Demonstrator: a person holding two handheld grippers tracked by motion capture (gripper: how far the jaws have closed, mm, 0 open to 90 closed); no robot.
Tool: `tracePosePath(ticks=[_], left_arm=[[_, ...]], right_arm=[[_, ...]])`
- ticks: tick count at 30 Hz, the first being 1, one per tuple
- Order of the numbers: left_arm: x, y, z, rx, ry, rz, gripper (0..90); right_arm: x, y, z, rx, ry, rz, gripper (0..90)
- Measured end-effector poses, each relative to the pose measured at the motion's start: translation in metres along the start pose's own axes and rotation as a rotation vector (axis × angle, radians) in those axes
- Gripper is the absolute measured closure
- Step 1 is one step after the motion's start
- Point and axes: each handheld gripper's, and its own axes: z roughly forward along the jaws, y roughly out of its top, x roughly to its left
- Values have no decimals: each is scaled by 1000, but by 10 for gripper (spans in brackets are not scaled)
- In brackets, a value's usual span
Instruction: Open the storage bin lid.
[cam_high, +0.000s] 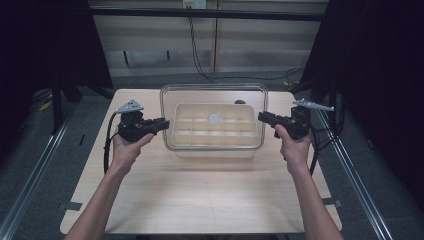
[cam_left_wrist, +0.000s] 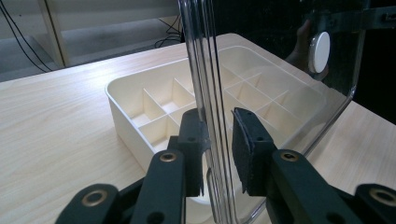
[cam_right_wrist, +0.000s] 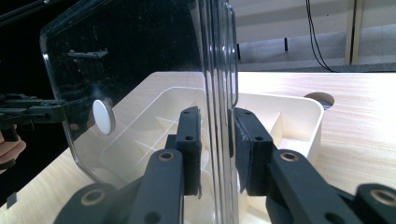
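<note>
High view: I hold the clear lid (cam_high: 213, 90) level above the cream divided tray (cam_high: 215, 126), one gripper at each short end; lid and tray sit at the middle of the table (cam_high: 200, 190), nearer its far edge than its near edge
Left gripper (cam_high: 161, 123): in my left hand (cam_high: 126, 150), pointing in toward the lid's left end; jaws clamped on that rim
Right gripper (cam_high: 263, 117): in my right hand (cam_high: 294, 147), pointing in toward the lid's right end; jaws clamped on the rim there
Left gripper view: my two black jaws rise from the bottom with the lid's (cam_left_wrist: 280, 70) edge running upright between them; the left pad sits against the rim; the right pad (cam_left_wrist: 243, 154) stands just beside it, and I cannot tell whether it quite touches; left gripper (cam_left_wrist: 217, 156) closed down about as far as it goes on this rim
Right gripper view: the same grip from the other end; lid (cam_right_wrist: 140, 56) edge upright between the pads (cam_right_wrist: 244, 154), both close against it; right gripper (cam_right_wrist: 217, 154) pinched on the rim
White round knob: at the middle of the lid (cam_high: 214, 119); seen through the clear panel in both gripper views (cam_left_wrist: 320, 51) (cam_right_wrist: 103, 117)
Tray: its compartments lie open below the lid (cam_left_wrist: 154, 100); its far wall is near a round hole (cam_right_wrist: 321, 99) in the table (cam_right_wrist: 364, 121)
Cables: one trails from each gripper toward the table's side edges
</note>
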Motion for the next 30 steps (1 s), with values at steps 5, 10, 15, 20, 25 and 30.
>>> tracePosePath(ticks=[5,10,15,20,25,30], left_arm=[[-4,-5,-4,-5,-3,-2,743],[-5,-11,-7,-6,-4,-7,745],[-7,-17,-8,-4,0,-11,746],[-8,-22,-9,14,0,-6,746],[-12,-27,-11,30,-8,10,746],[-13,-34,-12,42,-11,6,748]], right_arm=[[1,-4,-2,1,9,10,735],[3,-9,-4,4,17,3,735],[6,-12,-6,6,26,0,735],[7,-18,-8,11,29,2,736],[9,-24,-11,16,33,-1,737],[10,-29,-13,21,37,-6,738]])
